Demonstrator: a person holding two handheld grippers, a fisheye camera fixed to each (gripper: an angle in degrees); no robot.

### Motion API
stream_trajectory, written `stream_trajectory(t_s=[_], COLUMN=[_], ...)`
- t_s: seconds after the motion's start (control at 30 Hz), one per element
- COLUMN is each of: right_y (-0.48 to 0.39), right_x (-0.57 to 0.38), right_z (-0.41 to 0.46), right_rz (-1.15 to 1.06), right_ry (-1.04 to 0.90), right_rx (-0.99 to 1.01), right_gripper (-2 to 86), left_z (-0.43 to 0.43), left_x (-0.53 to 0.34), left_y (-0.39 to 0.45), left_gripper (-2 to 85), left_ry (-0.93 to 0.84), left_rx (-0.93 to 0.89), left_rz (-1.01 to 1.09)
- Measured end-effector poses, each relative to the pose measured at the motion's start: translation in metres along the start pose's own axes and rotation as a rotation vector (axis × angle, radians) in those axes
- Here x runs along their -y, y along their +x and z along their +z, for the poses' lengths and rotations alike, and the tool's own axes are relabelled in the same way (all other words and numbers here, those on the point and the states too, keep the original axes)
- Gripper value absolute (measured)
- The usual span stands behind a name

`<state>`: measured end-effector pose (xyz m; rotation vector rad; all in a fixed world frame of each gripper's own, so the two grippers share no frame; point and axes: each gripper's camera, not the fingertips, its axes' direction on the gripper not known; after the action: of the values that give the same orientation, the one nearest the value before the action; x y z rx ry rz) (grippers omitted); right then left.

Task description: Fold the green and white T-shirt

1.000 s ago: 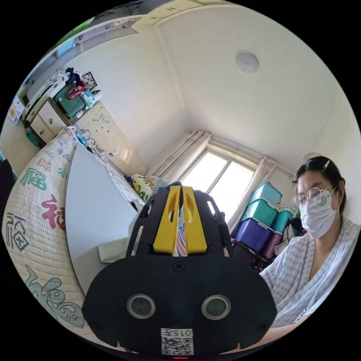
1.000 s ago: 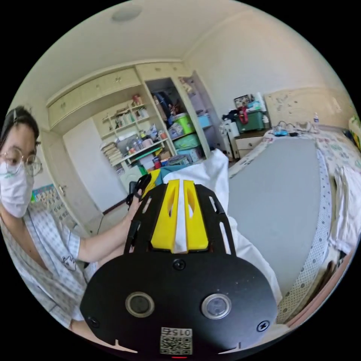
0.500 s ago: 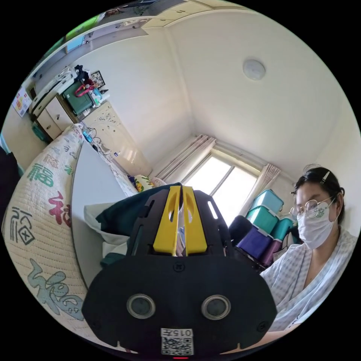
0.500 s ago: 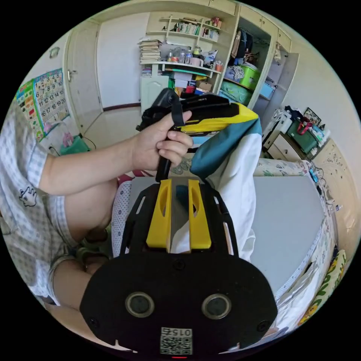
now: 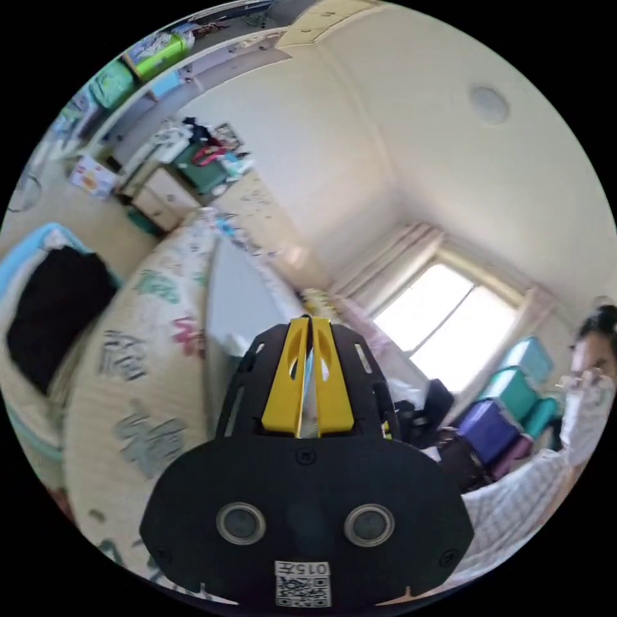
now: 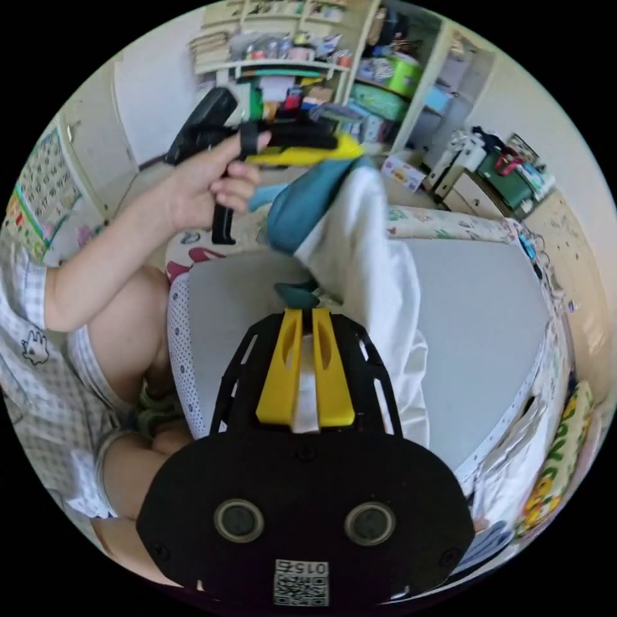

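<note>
Two grippers hold one T-shirt (image 6: 360, 257) aloft over a grey mat (image 6: 488, 321) on a bed, the garment hanging between them in soft, loose folds, mostly white with a green sleeve or shoulder bunched at its top. In the right gripper view, the right gripper (image 6: 306, 366) has its yellow jaws pressed together on a strip of white cloth, while at about 11 o'clock the left gripper (image 6: 347, 146), held in the person's hand (image 6: 205, 186), pinches the green part from above. In the left gripper view that same gripper's jaws stand nearly closed on a thin sliver of pale fabric, with the patterned quilt (image 5: 135, 360) at 9 o'clock and the bright window (image 5: 450, 328) at 2 o'clock. The step in hand appears to be the lift and shake-out before any fold: the shirt is still crumpled, its lower part trailing down behind the right gripper toward the mat. The next move likely calls for drawing the two grips apart to stretch the cloth taut, then lowering it flat onto the grey mat, front or back down, so sleeves and hem lie spread and ready for folding.
</note>
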<state>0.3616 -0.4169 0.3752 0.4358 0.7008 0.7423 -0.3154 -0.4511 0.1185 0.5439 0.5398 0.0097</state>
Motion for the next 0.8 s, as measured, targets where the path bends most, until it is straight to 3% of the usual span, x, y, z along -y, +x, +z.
stream_trajectory(t_s=[0.07,0.2,0.3,0.43,0.5,0.57,0.67,0.8], right_y=[0.037,0.104,0.129,0.146,0.154,0.162,0.178,0.201], right_x=[-0.033,-0.111,-0.152,-0.187,-0.209,-0.228,-0.264,-0.322], right_z=[-0.024,-0.042,-0.029,-0.010,0.003,0.012,0.029,0.053], right_rz=[0.140,0.416,0.518,0.575,0.599,0.621,0.688,0.786], right_ry=[0.137,0.377,0.415,0.428,0.430,0.432,0.444,0.498], right_rx=[0.037,0.119,0.154,0.170,0.178,0.181,0.181,0.253], right_gripper=[2.7,2.2,2.2,2.2,2.2,2.1,1.9,1.5], left_z=[0.008,0.028,0.037,0.048,0.050,0.042,0.029,0.071], left_x=[-0.001,-0.015,-0.039,-0.068,-0.086,-0.091,-0.108,-0.158], left_y=[0.009,0.035,0.055,0.080,0.098,0.104,0.109,0.140], left_gripper=[1.1,6.1,8.8,9.9,13.0,13.7,11.7,9.1], left_ry=[-0.094,-0.216,-0.242,-0.262,-0.224,-0.117,-0.039,-0.381], left_rx=[0.157,0.117,0.175,0.082,0.130,0.218,0.123,-0.084], left_rz=[0.072,0.308,0.511,0.706,0.790,0.742,0.779,1.059])
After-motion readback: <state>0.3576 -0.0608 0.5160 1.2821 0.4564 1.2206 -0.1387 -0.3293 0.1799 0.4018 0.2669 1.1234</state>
